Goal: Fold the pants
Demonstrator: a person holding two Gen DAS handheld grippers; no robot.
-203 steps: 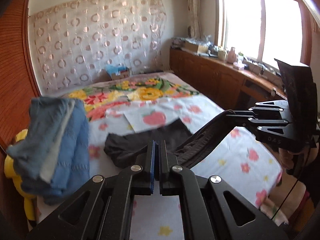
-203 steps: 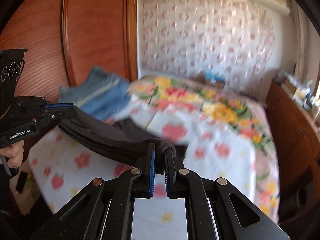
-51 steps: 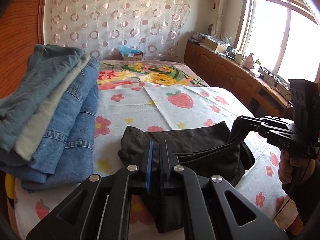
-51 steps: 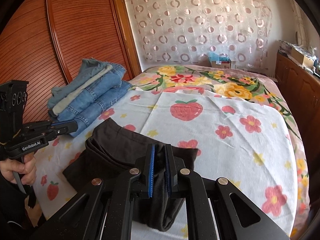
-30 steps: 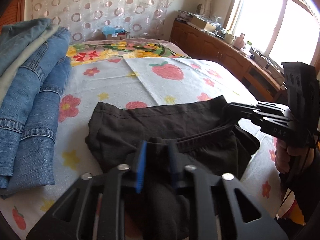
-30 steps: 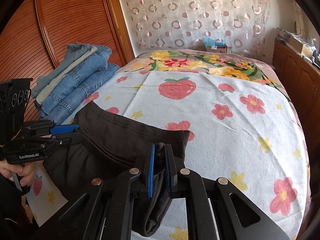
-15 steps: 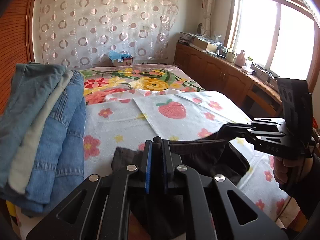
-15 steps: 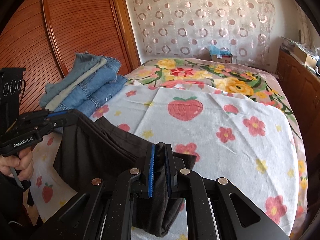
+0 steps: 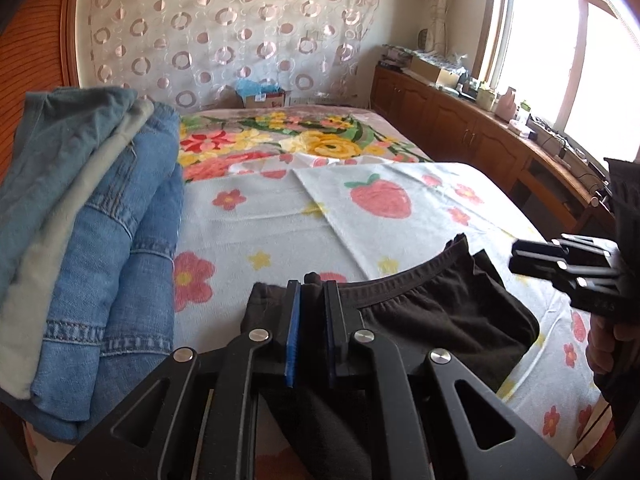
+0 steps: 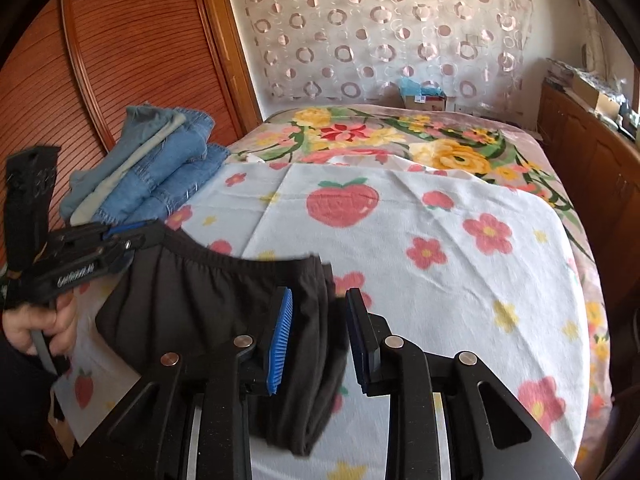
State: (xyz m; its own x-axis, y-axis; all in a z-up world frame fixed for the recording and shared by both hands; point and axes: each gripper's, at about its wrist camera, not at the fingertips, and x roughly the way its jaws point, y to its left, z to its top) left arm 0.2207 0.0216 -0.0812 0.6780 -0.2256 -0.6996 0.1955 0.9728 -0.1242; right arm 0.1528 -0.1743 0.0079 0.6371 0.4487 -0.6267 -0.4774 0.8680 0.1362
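Right wrist view: the right hand-held gripper has just let its jaws spread, black pants loose between them on the bed, while the left hand-held gripper is clamped on the waistband, folded jeans stacked alongside, cardboard box of blue stuff beyond.

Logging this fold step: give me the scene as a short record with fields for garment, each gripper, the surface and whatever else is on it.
garment: black pants, partly folded, waistband stretched between the two grippers
left gripper: shut on the waistband's left end
right gripper: jaws have just been opening; the pants' right edge lies between the pads, no longer pinched
surface: bed with a strawberry-and-flower sheet
also on bed: stack of folded jeans at the far left, apart from the pants
fold: not finished
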